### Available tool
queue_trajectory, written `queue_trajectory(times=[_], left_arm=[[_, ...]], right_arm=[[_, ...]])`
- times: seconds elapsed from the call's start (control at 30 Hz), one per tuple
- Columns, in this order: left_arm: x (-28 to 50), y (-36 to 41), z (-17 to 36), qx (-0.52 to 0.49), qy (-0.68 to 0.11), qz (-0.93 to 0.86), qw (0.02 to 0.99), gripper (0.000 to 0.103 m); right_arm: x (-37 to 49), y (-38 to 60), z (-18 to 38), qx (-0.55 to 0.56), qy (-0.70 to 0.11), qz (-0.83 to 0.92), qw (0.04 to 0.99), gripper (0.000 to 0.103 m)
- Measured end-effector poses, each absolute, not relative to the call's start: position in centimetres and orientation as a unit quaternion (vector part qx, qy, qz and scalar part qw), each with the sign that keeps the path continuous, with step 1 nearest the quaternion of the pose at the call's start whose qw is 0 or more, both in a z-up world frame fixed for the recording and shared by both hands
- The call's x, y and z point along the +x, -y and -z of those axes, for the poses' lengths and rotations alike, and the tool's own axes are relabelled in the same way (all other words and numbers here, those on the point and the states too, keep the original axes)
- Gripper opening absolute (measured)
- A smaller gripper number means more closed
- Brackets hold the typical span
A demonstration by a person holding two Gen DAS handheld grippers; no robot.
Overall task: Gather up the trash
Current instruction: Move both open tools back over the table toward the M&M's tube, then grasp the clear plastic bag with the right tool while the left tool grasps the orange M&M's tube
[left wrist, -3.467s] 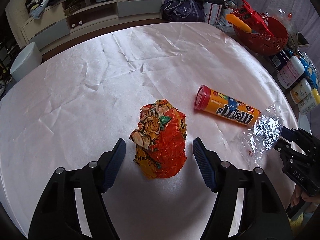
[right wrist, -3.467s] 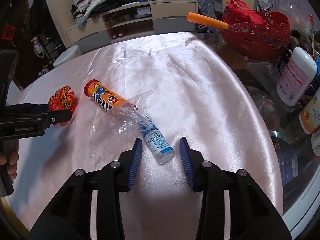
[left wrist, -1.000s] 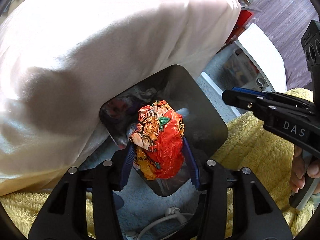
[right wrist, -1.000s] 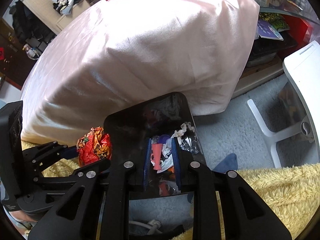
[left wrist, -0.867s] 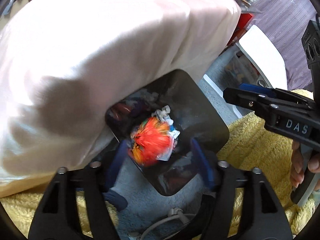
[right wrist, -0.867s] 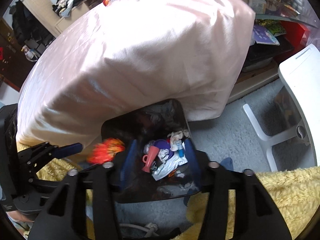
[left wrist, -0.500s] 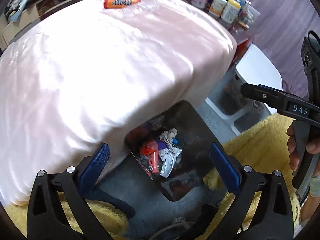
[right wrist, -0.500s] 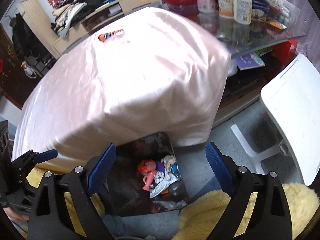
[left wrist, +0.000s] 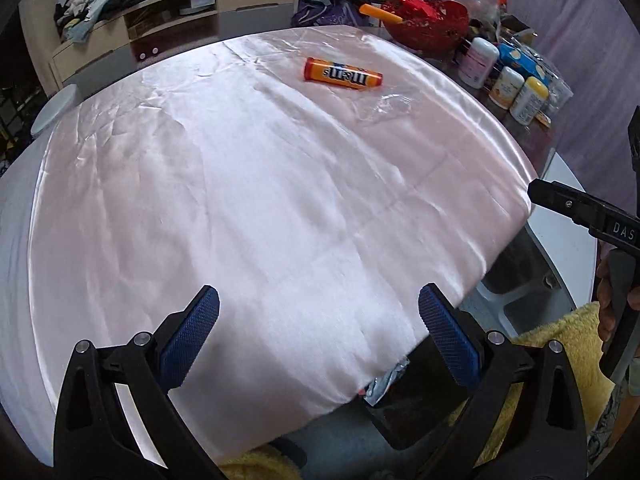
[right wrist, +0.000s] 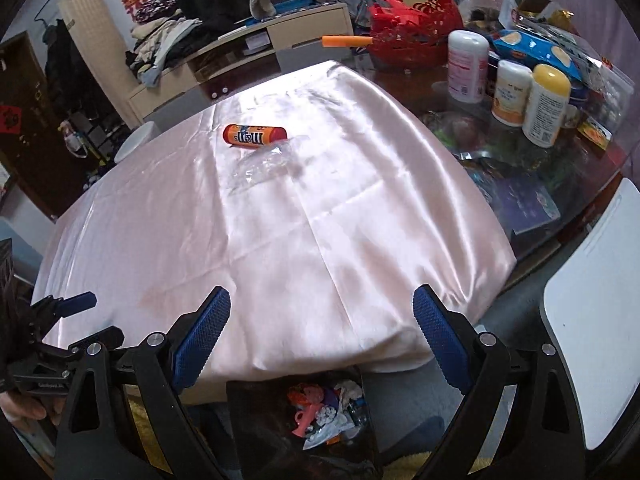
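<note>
Both tools, left tool [left wrist: 319, 314] and right tool [right wrist: 322, 316], released, empty | I left candy tube [left wrist: 343, 75] and probably a plastic wrapper [right wrist: 262, 167] on counter [left wrist: 240, 200] | bin [right wrist: 320, 412] below for drops.

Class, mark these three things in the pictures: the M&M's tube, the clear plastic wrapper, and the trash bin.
M&M's tube [left wrist: 343, 74], left wrist view, middle of label.
Clear plastic wrapper [right wrist: 262, 166], right wrist view, crumpled centre.
Trash bin [right wrist: 256, 420], right wrist view, dark inner wall.
</note>
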State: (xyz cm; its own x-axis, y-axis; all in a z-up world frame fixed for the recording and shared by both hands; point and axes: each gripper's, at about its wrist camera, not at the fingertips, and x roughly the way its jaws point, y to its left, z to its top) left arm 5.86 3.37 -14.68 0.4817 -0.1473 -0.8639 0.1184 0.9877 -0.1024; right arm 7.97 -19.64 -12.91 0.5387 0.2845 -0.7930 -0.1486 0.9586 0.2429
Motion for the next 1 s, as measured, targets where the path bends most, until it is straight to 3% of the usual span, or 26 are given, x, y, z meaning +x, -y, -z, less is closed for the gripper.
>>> queue_trajectory(times=[0.4, 0.8, 0.87, 0.93, 1.0], left_arm=[[12.4, -4.8, 14.4, -0.016, -0.494, 0.065, 0.867, 0.095], [17.1, -3.6, 14.8, -0.010, -0.492, 0.076, 0.867, 0.095], [17.9, -3.3, 14.7, -0.009, -0.492, 0.076, 0.868, 0.095], [18.6, -3.1, 14.7, -0.009, -0.491, 0.077, 0.868, 0.095], [19.2, -2.7, 14.7, -0.007, -0.490, 0.077, 0.868, 0.095]], right_arm=[[16.7, 15.1, 12.8, 0.060, -0.460, -0.157, 0.872, 0.093], [23.7, 13.0, 16.2, 0.077, -0.485, -0.166, 0.855, 0.092], [24.2, 12.6, 16.5, 0.078, -0.487, -0.176, 0.852, 0.086], [24.2, 12.4, 16.4, 0.083, -0.485, -0.196, 0.848, 0.064], [24.0, 12.2, 16.2, 0.074, -0.484, -0.202, 0.848, 0.059]])
